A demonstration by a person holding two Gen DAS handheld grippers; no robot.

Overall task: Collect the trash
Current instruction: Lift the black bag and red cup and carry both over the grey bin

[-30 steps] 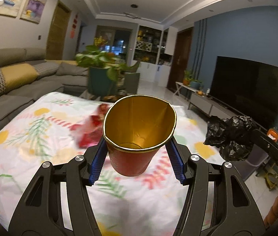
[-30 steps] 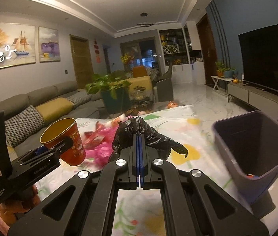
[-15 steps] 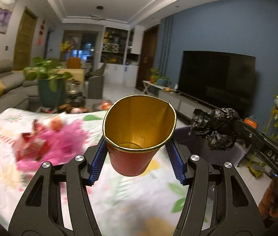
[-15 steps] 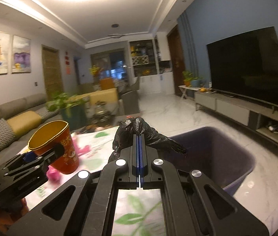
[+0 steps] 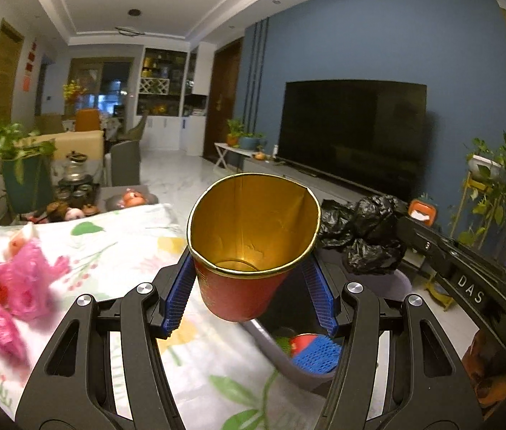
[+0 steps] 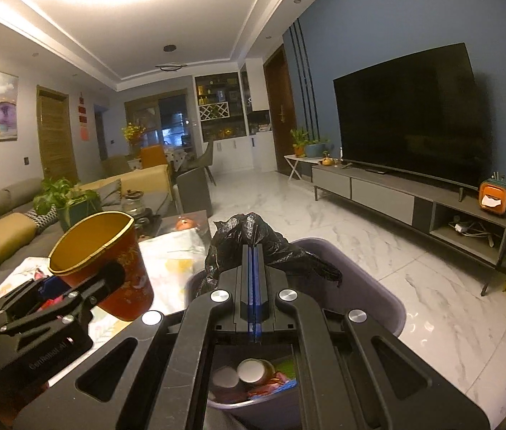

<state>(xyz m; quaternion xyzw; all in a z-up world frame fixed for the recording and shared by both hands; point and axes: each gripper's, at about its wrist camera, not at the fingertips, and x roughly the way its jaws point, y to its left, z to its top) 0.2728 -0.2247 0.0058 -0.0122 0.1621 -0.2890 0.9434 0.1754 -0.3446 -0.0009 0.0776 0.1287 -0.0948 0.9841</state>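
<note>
Holding a red paper cup point(image 5: 249, 279) with a gold lining, the left gripper point(image 5: 251, 283) squeezes its blue pads against the cup's sides, which hangs over the edge of the counter point(image 5: 138, 247) with its floral cloth and the near rim of the grey bin point(image 6: 378, 286). The right gripper point(image 6: 254, 251) is clenched on a crumpled black plastic bag point(image 6: 253, 236) above the bin, which already holds scraps. Pink plastic trash point(image 5: 20, 286) lies on the cloth at the left.
</note>
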